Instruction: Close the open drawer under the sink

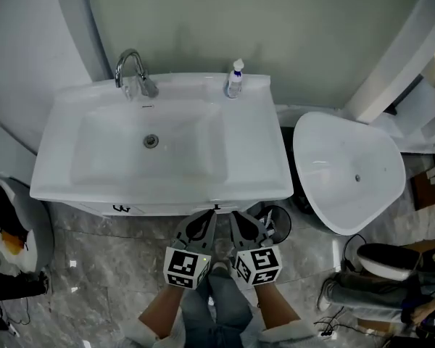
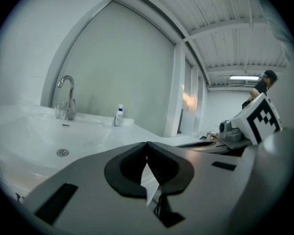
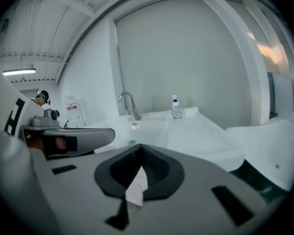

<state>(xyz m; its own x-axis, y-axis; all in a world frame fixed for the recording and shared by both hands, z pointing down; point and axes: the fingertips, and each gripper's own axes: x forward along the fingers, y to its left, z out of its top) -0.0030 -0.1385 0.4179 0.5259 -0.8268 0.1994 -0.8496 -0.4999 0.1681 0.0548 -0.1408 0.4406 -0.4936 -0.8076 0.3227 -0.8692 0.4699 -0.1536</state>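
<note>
Since no drawer juts out below the white ceramic sink [image 1: 159,193], closing looks done, with left claw [image 1: 207,222] and right claw [image 1: 236,222] both closed, empty.

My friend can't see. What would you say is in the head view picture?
Seen from above, the left gripper and right gripper, jaws together, point at the front edge of a white sink. A faucet and spray bottle stand at its back.

a bathroom: white sink [image 1: 94,176], faucet [image 1: 134,69], toilet [image 1: 348,176]
</note>
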